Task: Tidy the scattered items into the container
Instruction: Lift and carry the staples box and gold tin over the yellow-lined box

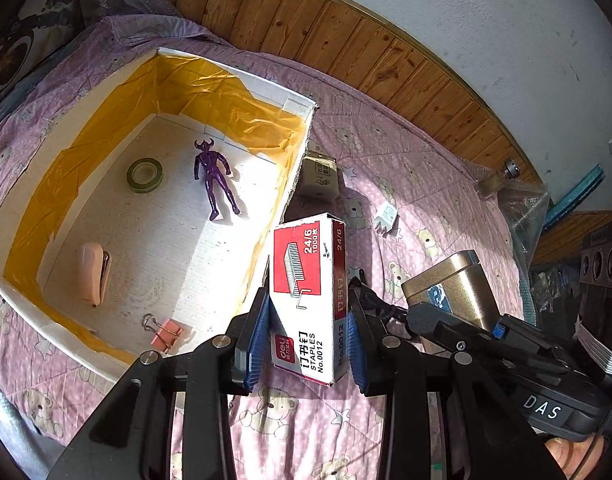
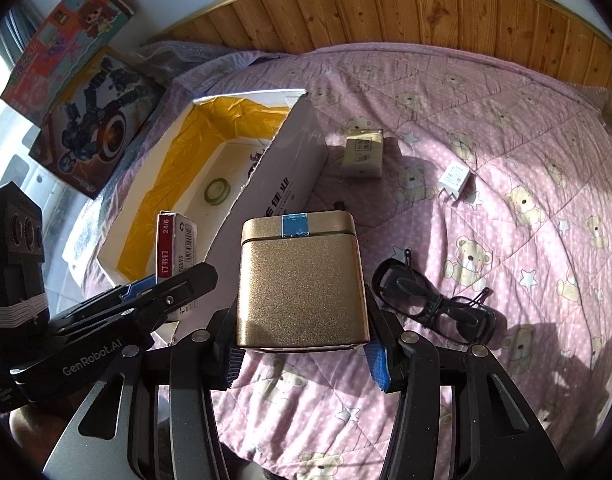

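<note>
Both gripping: left tool (image 1: 307, 336) w/ staple box (image 1: 307, 292), right tool (image 2: 302, 354) w/ gold tin (image 2: 302, 284), tin's base hidden.

Both wrist views look down close over the quilt (image 2: 485, 128); both share the box (image 1: 46, 184).

Red-white staples box (image 1: 307, 300) upright, clamped in left gripper (image 1: 307, 340) beside white container (image 1: 294, 100); gold tin (image 2: 302, 284) pinched in right gripper (image 2: 302, 360).
</note>
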Motion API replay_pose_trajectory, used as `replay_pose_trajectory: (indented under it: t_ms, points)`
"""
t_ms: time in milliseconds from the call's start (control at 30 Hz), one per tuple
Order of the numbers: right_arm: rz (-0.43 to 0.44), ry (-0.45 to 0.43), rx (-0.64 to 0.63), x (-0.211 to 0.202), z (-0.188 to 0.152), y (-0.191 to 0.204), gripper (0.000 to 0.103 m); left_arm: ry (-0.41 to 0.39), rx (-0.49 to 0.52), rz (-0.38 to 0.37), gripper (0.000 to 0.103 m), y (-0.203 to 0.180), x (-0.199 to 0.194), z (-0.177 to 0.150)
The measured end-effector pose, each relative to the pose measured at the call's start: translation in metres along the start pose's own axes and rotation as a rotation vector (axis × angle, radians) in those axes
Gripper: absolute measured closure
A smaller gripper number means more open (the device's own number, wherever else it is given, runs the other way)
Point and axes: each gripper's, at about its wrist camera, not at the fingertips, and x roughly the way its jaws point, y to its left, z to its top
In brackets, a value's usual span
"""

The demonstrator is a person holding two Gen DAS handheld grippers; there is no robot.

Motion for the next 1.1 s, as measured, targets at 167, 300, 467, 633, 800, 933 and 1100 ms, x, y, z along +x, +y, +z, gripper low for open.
replay_pose_trajectory:
  t_ms: [167, 300, 467, 633, 800, 933, 1100]
  points:
    - [0.01, 0.002, -0.031, 0.0, 0.005, 0.013, 0.051, -0.006, -0.016, -0.003, 0.067, 0.006, -0.003, 0.0]
    - [0.023, 0.003, -0.057, 0.001, 0.009, 0.025, 0.051, -0.011, -0.03, -0.002, 0.067, 0.013, -0.004, 0.001]
    - [0.037, 0.004, -0.1, 0.002, 0.013, 0.041, 0.051, -0.015, -0.05, -0.001, 0.067, 0.021, -0.007, 0.001]
    - [0.051, 0.008, -0.125, 0.004, 0.016, 0.052, 0.051, -0.018, -0.072, -0.004, 0.067, 0.029, -0.01, 0.001]
    - [0.062, 0.01, -0.15, 0.006, 0.02, 0.062, 0.051, -0.037, -0.095, -0.015, 0.067, 0.038, -0.017, 0.002]
    - [0.074, 0.012, -0.168, 0.008, 0.023, 0.069, 0.051, -0.056, -0.115, -0.012, 0.067, 0.047, -0.026, 0.004]
    - [0.088, 0.019, -0.188, 0.011, 0.024, 0.077, 0.051, -0.058, -0.149, 0.0, 0.067, 0.061, -0.029, 0.002]
